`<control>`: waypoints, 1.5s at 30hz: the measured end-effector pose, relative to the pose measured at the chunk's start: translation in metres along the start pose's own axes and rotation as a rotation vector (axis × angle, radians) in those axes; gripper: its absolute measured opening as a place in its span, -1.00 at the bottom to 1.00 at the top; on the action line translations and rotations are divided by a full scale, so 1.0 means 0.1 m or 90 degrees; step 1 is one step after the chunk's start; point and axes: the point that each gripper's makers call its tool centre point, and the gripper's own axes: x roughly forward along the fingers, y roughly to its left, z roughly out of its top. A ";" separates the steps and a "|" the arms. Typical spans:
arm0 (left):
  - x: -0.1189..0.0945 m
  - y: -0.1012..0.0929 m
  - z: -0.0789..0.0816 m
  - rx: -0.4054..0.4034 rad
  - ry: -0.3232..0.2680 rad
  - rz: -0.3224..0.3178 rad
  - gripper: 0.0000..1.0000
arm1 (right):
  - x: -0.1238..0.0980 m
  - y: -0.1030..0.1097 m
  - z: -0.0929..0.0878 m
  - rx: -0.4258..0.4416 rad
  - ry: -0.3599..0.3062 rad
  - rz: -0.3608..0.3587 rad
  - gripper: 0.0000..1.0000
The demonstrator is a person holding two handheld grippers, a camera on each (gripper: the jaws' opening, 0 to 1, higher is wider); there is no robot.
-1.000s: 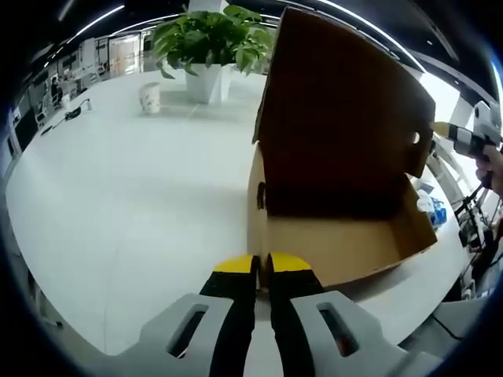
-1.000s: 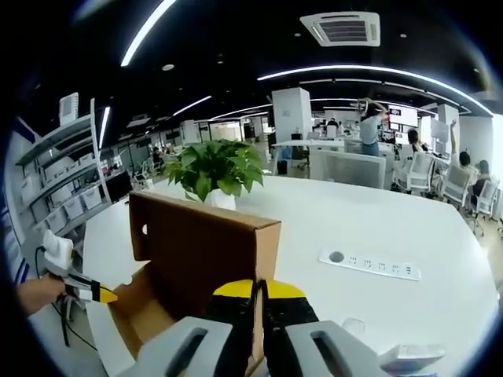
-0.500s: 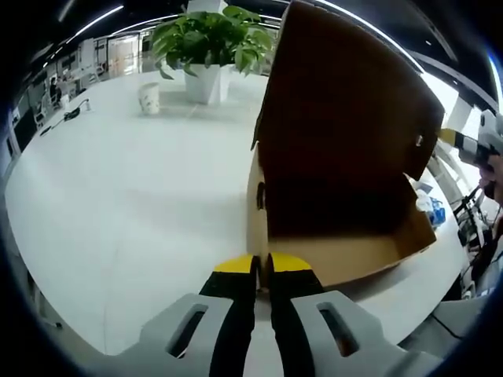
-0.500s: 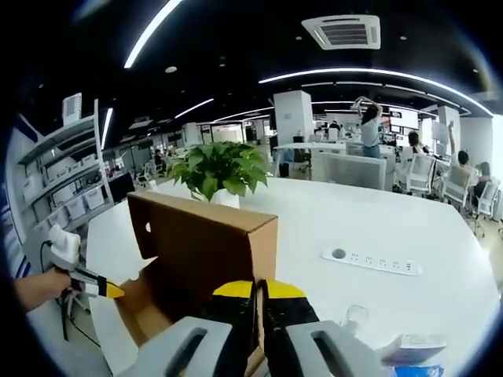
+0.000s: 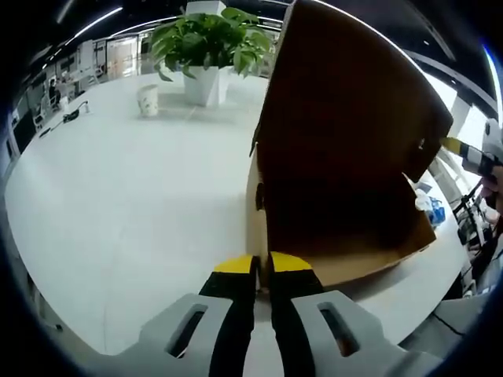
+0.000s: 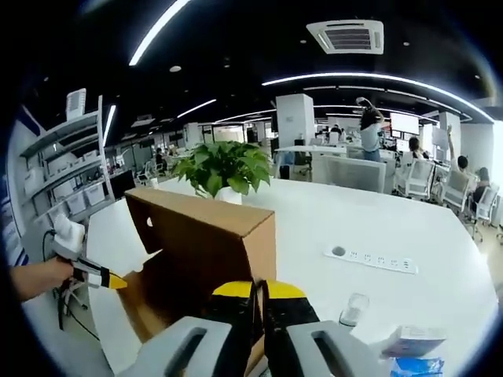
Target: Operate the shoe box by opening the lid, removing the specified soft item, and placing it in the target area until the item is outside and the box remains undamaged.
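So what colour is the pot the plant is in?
The pot is white, holding a leafy green plant. It shows best in the left gripper view.

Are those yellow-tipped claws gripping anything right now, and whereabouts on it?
Both appear shut on the cardboard shoe box: the left gripper pinches its near bottom edge, while the right gripper clamps the raised lid at its edge.

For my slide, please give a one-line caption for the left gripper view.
Left gripper pinches the brown cardboard shoe box wall on the white table, lid raised.
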 end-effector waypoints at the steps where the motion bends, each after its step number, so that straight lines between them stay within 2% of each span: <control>1: 0.00 0.00 0.00 0.001 0.000 0.000 -0.93 | -0.01 0.00 -0.01 -0.001 -0.002 -0.001 -1.00; 5: 0.00 0.00 0.00 0.003 0.000 -0.002 -0.93 | -0.04 0.02 -0.06 -0.015 -0.010 -0.007 -1.00; 13: 0.00 0.00 0.01 0.011 -0.006 -0.002 -0.92 | -0.11 0.08 -0.16 -0.001 -0.016 -0.016 -1.00; 31: -0.01 -0.01 0.02 0.036 -0.012 -0.002 -0.91 | -0.22 0.17 -0.39 0.010 -0.001 -0.017 -1.00; 36: -0.01 -0.02 0.04 0.058 -0.016 -0.004 -0.89 | -0.23 0.18 -0.43 0.018 0.002 -0.018 -1.00; 40: -0.04 -0.03 0.09 0.079 -0.026 -0.011 -0.88 | -0.23 0.20 -0.46 0.020 0.002 -0.019 -1.00; 45: -0.12 -0.08 0.24 0.089 -0.061 -0.020 -0.79 | -0.24 0.20 -0.53 0.026 0.012 -0.017 -1.00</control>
